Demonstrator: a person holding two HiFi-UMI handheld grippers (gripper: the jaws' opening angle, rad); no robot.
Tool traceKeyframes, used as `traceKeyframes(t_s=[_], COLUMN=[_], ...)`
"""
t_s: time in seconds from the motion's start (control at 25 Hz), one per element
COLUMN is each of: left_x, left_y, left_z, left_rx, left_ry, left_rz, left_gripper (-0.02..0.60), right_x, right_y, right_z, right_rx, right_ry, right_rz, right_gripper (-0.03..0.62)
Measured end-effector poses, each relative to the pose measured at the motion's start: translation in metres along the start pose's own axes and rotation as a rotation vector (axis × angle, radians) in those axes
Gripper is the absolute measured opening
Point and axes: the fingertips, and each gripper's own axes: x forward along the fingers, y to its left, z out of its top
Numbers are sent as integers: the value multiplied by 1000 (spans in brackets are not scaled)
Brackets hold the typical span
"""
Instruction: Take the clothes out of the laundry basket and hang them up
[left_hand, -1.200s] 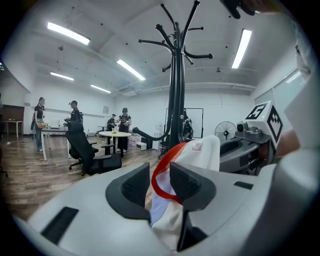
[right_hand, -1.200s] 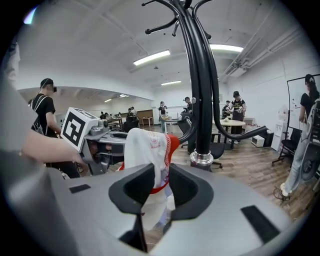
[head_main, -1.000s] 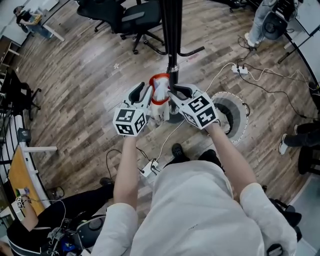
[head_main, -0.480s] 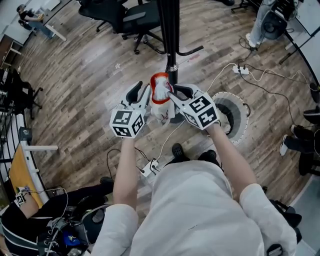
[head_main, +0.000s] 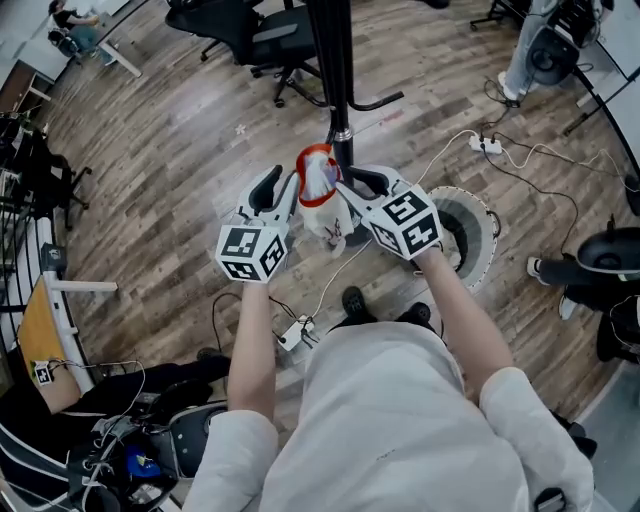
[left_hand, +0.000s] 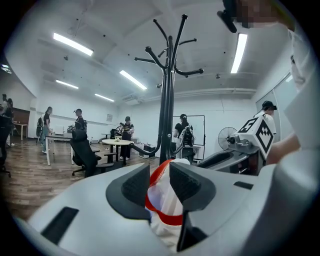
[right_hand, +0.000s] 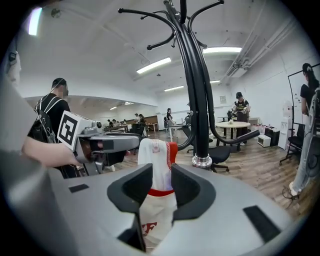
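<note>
Since a second ago our left tongs (head_main: 286, 188), clamped on the white red-trimmed cloth garment (head_main: 320, 200), rose slightly beside the black metal coat stand (head_main: 333, 60). Our right tongs (head_main: 350, 188) have just been opening but pinch it too.

A person in a white shirt (head_main: 390, 420) reaches out with the left gripper (head_main: 285, 192) and the right gripper (head_main: 350, 190), which meet at a white, red-trimmed garment (head_main: 320, 195) just before a black coat stand (head_main: 335, 80). The right gripper's jaws have just been opening, with the garment between them. A round laundry basket (head_main: 487, 240) stands on the wood floor (head_main: 160, 150) just beyond the right gripper.
</note>
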Motion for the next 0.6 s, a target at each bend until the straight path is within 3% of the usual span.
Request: traceKeyframes(t_s=[0.6], left_x=[-1], left_y=[-81], left_z=[17], left_rx=[28], left_ry=[-6], left_rz=[18], left_gripper=[126], right_x=[-70], right_y=[-22], right_z=[-1], right_rx=[1], right_ry=[-41], right_rz=[37], right_gripper=[109])
